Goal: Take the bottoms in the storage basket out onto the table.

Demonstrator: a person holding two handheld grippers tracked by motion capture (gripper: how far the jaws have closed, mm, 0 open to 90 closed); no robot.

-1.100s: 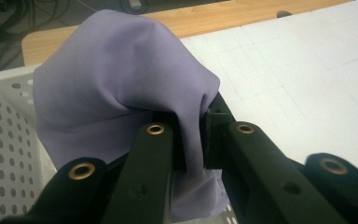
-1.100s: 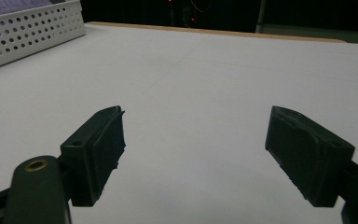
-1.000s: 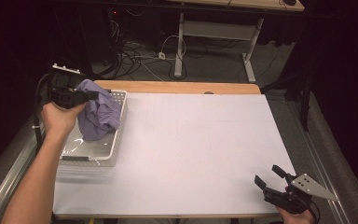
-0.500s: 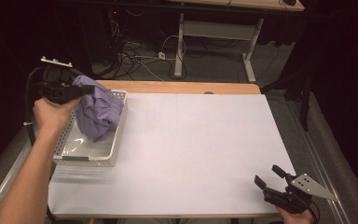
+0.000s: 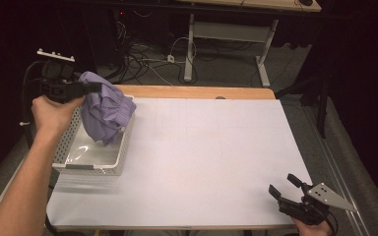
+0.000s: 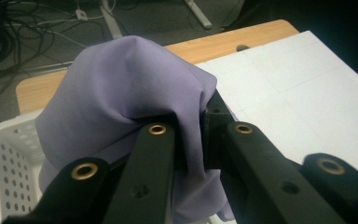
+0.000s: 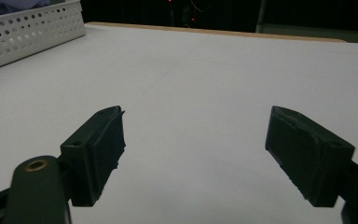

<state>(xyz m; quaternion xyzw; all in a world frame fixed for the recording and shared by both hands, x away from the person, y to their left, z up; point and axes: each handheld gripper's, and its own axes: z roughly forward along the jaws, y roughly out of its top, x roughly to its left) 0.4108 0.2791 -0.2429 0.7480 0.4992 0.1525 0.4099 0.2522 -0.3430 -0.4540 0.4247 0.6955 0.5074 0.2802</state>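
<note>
Black and matte, with brass-coloured rivets at the joints, the left gripper (image 6: 193, 135) has its jaws clenched on a lavender cloth (image 6: 130, 93), a pinch of the fabric caught between the two pads. The cloth is soft and smooth, bunched into a rounded mound above the jaws and falling in loose folds below them. In the high view the left gripper (image 5: 86, 89) holds the cloth (image 5: 106, 110) lifted over the far end of a white plastic basket (image 5: 69, 142), and the hanging folds reach down into it. The basket is rectangular, its walls punched with rows of small round holes, and its floor has a glossy sheen. It sits at the left edge of a white, flat table surface (image 5: 211, 162), with a strip of wood showing along the far edge. The cloth's lower end is hidden behind its own folds, so whether it touches the basket floor is unclear.

The right gripper (image 7: 193, 154) stands released, its two ribbed black pads wide apart over bare white surface. In the high view it sits at the near right corner (image 5: 285, 189), its hand cut off by the bottom edge.
</note>
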